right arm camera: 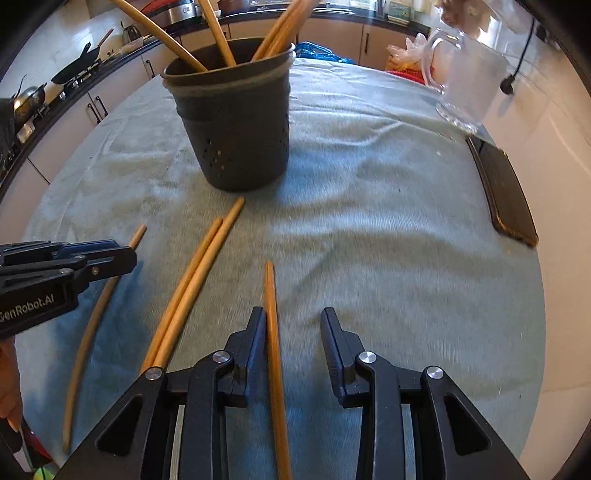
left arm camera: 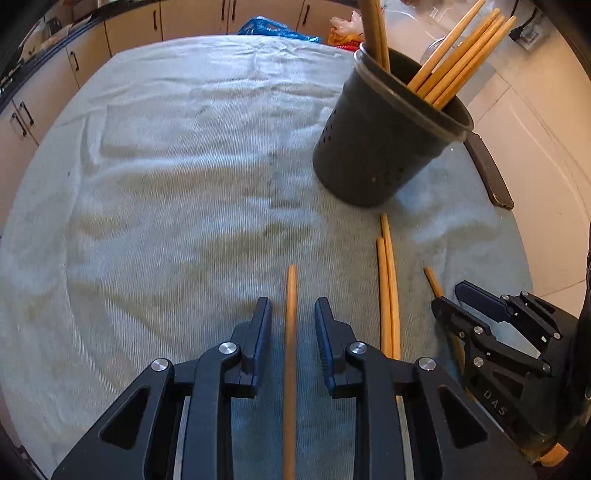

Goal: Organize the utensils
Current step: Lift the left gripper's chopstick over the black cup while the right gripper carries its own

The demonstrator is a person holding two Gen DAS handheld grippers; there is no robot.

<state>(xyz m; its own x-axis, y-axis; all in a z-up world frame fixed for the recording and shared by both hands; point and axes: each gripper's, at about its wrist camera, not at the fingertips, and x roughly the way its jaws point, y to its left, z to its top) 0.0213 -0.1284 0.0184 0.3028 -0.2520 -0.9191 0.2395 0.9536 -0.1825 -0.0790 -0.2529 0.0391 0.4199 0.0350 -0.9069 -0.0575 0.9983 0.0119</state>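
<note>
A dark perforated utensil holder (left arm camera: 380,147) (right arm camera: 236,136) stands on the pale towel (left arm camera: 166,184) with several wooden chopsticks (left arm camera: 461,62) leaning in it. My left gripper (left arm camera: 292,310) (right arm camera: 122,254) is open over a loose chopstick (left arm camera: 291,350) (right arm camera: 92,325) that lies between its fingers, clear of both pads. My right gripper (right arm camera: 292,314) (left arm camera: 447,294) is open too. Another chopstick (right arm camera: 272,350) (left arm camera: 432,280) lies between its fingers, close against the left pad. A pair of chopsticks (left arm camera: 388,295) (right arm camera: 192,288) lies on the towel between the two grippers.
A dark flat phone-like slab (right arm camera: 506,192) (left arm camera: 487,170) lies at the towel's right edge. A clear glass jug (right arm camera: 469,85) stands at the back right. Plastic bags (left arm camera: 273,27) sit behind the towel. Kitchen cabinets and a counter with pans (right arm camera: 74,62) run along the back and left.
</note>
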